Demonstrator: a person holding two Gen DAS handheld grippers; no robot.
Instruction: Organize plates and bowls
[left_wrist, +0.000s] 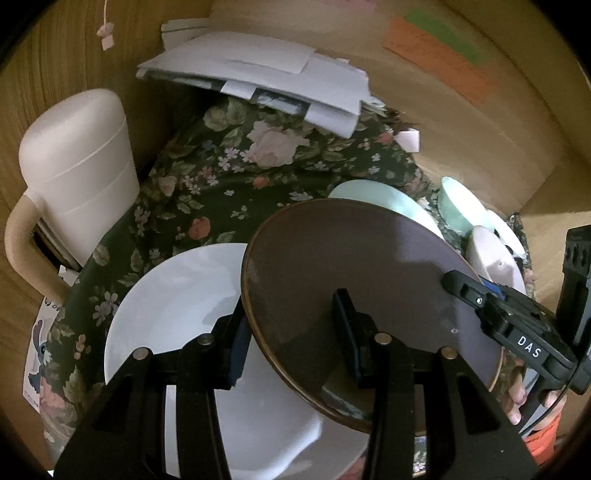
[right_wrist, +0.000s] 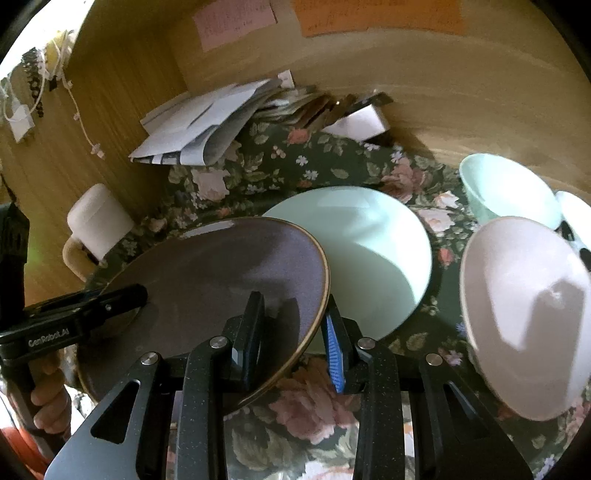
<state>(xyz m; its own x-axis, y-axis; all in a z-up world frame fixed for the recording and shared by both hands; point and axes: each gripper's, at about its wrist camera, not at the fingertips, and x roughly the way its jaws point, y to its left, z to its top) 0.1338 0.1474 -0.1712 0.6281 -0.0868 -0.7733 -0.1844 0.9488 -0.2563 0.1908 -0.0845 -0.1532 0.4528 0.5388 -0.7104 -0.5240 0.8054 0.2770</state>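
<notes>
A dark brown plate with a gold rim is held tilted above the floral cloth; it also shows in the right wrist view. My left gripper straddles its near left rim, jaws wide, one pad under and one over. My right gripper straddles the opposite rim the same way and shows in the left wrist view. A white plate lies under the brown plate's left side. A mint plate lies behind it. A pink bowl and a mint bowl stand at the right.
A white jug with a beige handle stands at the left against the wooden wall. A pile of papers lies at the back of the cloth. Wooden walls close in the back and the sides.
</notes>
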